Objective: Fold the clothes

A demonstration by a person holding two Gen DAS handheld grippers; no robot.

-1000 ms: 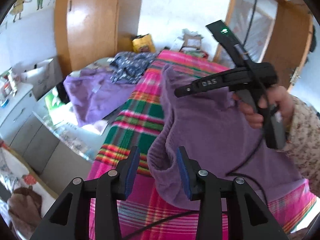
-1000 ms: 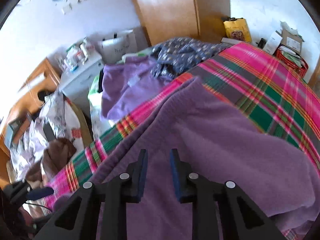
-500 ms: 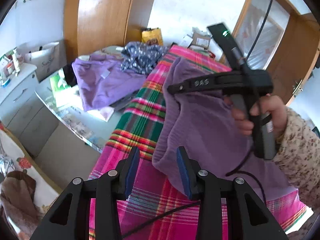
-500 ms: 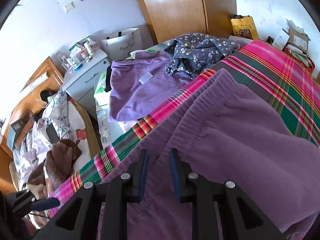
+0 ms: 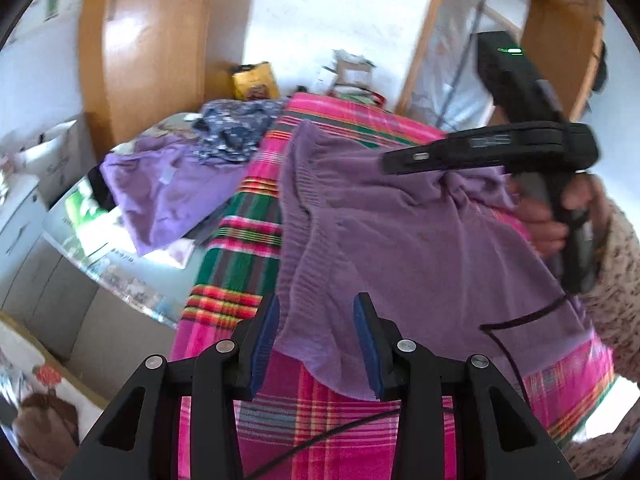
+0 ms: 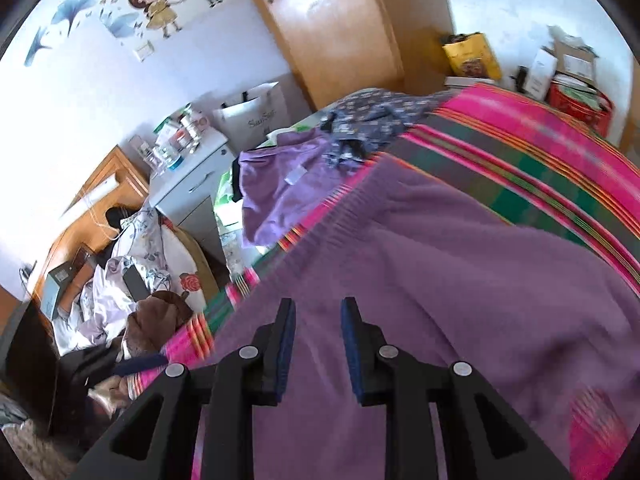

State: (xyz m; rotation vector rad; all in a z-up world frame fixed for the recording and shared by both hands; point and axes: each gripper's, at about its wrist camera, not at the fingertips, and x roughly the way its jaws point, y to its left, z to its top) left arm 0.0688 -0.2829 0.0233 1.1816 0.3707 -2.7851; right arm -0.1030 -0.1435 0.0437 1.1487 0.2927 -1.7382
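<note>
A dark purple knit garment lies spread on the pink and green plaid blanket. Its near ribbed corner lies between the blue pads of my left gripper, which stands open. In the left wrist view a hand holds my right gripper low over the garment's far part, where the cloth bunches. In the right wrist view my right gripper hangs over the purple garment, jaws a little apart with cloth showing through the gap.
A lighter purple garment and a dark floral one lie at the blanket's far left edge. A black cable crosses the near cloth. A wooden wardrobe stands behind, and a white cabinet and rumpled bedding lie left.
The left gripper has come back over the garment's near corner, which now lies between its fingers. The right gripper has drifted right and its view has tilted up. Neither jaw gap has changed.
</note>
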